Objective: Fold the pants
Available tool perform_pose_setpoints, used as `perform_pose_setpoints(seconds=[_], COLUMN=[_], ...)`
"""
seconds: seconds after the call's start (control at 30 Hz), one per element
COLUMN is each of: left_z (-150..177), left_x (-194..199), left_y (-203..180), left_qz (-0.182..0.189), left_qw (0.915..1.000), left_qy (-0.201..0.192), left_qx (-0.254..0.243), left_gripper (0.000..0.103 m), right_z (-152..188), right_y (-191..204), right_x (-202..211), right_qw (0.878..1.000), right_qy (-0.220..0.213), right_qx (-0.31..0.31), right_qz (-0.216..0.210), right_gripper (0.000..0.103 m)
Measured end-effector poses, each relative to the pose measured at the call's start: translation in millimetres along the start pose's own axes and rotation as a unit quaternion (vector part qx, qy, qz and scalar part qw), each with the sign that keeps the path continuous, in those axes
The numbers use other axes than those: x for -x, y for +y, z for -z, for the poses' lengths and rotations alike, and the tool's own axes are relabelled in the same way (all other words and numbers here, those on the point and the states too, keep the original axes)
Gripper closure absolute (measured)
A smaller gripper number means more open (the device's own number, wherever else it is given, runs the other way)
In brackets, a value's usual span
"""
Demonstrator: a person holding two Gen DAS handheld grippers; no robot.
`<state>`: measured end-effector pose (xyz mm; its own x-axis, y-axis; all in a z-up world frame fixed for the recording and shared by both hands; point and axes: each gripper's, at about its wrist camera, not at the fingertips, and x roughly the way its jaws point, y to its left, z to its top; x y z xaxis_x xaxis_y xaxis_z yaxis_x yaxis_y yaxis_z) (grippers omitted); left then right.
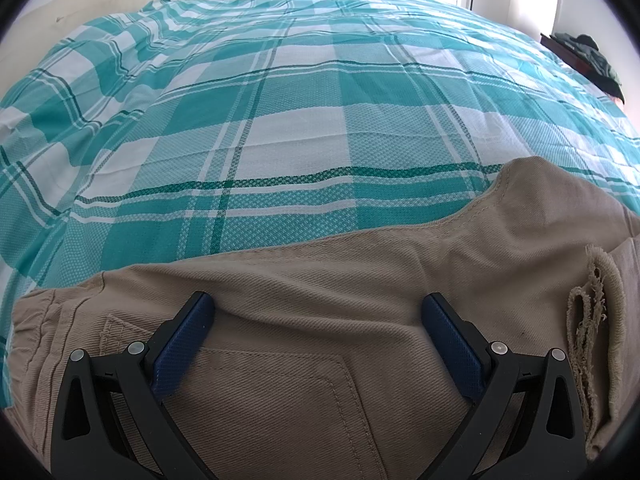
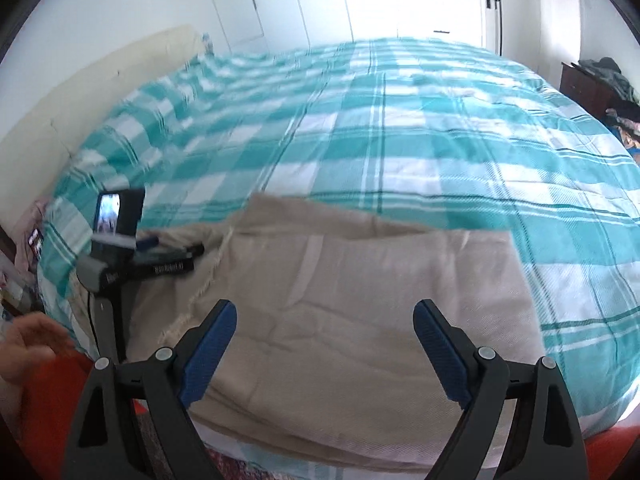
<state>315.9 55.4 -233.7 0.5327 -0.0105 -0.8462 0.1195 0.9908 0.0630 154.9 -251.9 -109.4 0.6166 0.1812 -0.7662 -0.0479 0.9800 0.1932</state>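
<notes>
Beige pants [image 1: 320, 280] lie folded on the bed near its front edge, with a back pocket and a frayed hem [image 1: 588, 320] showing in the left wrist view. My left gripper [image 1: 318, 304] is open just above the pants by the pocket, holding nothing. In the right wrist view the pants [image 2: 360, 292] lie as a flat beige rectangle. My right gripper [image 2: 322, 312] is open above their near edge, empty. The left gripper [image 2: 160, 256] also shows there, over the left end of the pants. This view is motion-blurred.
A teal and white plaid bedspread [image 1: 300, 92] covers the bed. A cream headboard [image 2: 100, 92] is at the left. A dark dresser with clothes [image 2: 592, 84] stands at the right. White closet doors are behind. A hand [image 2: 28, 344] and red fabric show bottom left.
</notes>
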Motion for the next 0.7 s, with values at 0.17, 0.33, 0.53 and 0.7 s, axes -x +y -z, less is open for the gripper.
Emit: perform_pose_setpoints(seconds=[0.17, 0.33, 0.53, 0.7], left_z=[-1, 0, 0, 0], left_x=[0, 1, 0, 1], left_y=[0, 0, 0, 0], left_qz=[0.000, 0.000, 0.000, 0.000], left_qw=[1.0000, 1.0000, 1.0000, 1.0000], left_qy=[0.000, 0.000, 0.000, 0.000], left_qx=[0.000, 0.000, 0.000, 0.000], left_gripper=[0.000, 0.000, 0.000, 0.000], right_z=[16, 26, -55, -46], right_y=[-6, -2, -49, -114], right_x=[-24, -30, -33, -114], right_qw=[0.997, 0.991, 0.989, 0.960], right_qy=[0.048, 0.092, 0.065, 0.203], right_qx=[0.000, 0.006, -0.063, -0.164], right_qz=[-0.057, -0.097, -0.121, -0.099], right_gripper=[0.014, 0.024, 0.024, 0.051])
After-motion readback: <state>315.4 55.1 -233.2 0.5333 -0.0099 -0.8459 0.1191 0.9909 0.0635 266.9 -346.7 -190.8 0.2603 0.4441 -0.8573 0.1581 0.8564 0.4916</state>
